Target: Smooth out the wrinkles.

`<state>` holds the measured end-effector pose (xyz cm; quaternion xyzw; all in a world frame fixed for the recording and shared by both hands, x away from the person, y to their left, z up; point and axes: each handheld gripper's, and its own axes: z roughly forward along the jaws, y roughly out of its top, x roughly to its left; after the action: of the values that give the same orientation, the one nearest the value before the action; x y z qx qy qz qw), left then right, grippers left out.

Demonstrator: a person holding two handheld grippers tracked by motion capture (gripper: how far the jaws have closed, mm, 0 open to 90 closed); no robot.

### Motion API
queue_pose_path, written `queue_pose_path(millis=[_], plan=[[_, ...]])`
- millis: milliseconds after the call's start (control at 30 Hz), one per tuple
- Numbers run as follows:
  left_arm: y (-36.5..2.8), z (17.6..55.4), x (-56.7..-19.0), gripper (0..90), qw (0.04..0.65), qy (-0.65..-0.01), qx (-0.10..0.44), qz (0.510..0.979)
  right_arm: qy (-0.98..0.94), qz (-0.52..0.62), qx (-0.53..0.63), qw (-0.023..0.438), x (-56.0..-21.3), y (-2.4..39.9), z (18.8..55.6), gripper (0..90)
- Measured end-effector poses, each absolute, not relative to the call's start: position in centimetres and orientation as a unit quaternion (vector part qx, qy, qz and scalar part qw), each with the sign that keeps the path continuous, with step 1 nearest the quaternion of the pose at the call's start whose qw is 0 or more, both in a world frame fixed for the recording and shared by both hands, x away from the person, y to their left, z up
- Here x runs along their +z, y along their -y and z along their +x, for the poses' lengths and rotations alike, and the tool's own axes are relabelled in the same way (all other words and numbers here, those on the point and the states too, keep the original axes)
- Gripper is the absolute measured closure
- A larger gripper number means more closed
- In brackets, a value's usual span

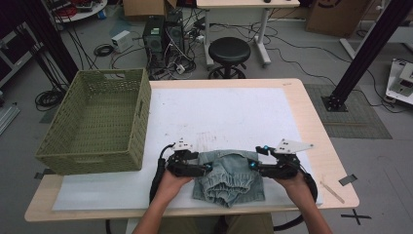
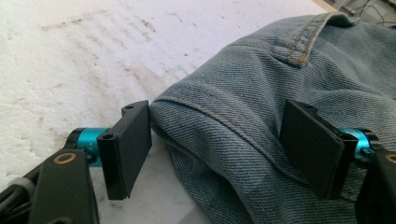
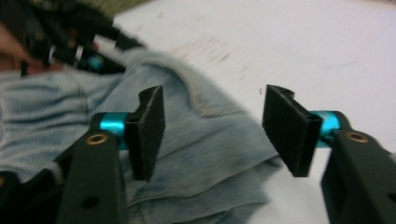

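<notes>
Your folded denim garment lies at the near edge of the white mat, directly in front of you, with the green wicker basket well off to your left. Both claws sit at its sides. Your left gripper stands wide, its jaws straddling the folded corner without pressing it; your right gripper is partly open, one jaw over the cloth, the other over bare mat, and nothing is pinched there either. That is where trouble may start. If you close the right claw as it stands, you may catch only the thin top layer at the hem, and the fold could fall open when you lift. The left jaws span a thick bunched seam, so they may slide off the rounded edge rather than bite. Lift with one side gripped and the other loose, and the garment will probably swing, unfold and drag across the mat. The bundle also lies close to the table's near edge, so a dropped corner could slip off toward your lap.
</notes>
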<state>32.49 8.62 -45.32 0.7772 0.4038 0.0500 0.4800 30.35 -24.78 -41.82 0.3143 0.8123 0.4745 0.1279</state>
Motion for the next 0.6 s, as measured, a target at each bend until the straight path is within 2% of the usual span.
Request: queue_pose_path(millis=[200,433,500,600], plan=[[-8.5,32.5,-45.3,25.3,0.472,-0.404,0.054,0.782,-0.858,0.296,0.395,0.144,-43.3,23.3,30.5,46.2],[-8.6,32.2,-45.3,25.3,0.463,-0.412,0.063,0.782,-0.866,0.288,0.37,0.173,-43.6,23.1,29.7,49.6],[-8.8,32.2,-45.4,24.8,0.464,-0.422,0.053,0.777,-0.861,0.298,0.372,0.181,-43.3,23.4,29.5,46.6],[-8.8,32.1,-45.4,24.5,0.466,-0.428,0.046,0.773,-0.845,0.341,0.376,0.17,-43.3,24.2,29.6,34.4]])
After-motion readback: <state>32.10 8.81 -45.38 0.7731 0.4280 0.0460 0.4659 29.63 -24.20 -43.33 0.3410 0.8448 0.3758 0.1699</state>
